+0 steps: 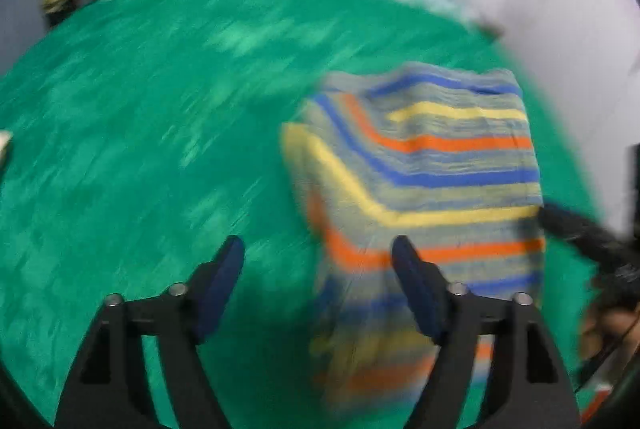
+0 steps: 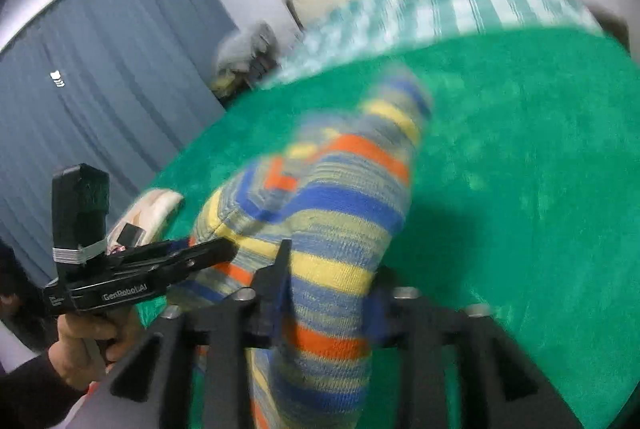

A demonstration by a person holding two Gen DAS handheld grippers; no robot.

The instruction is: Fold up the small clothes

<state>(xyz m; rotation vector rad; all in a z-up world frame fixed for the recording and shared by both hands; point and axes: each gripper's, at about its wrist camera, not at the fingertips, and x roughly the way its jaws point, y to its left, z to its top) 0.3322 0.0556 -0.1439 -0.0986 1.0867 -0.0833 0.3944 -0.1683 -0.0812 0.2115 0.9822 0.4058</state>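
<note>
Green fuzzy blanket (image 1: 140,149) spreads wide. On it, lifted, the striped blue-orange-yellow knit garment (image 2: 340,229). Right gripper (image 2: 328,289) is clamped onto its fold; left gripper (image 1: 320,257) gapes wide, apparently holding nothing, though it's blurry.

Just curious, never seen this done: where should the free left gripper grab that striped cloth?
Probably the striped cloth's loose left edge, coming in from the left over the green cover. The right gripper already clamps the other side, and the open left gripper sits near that edge.
</note>
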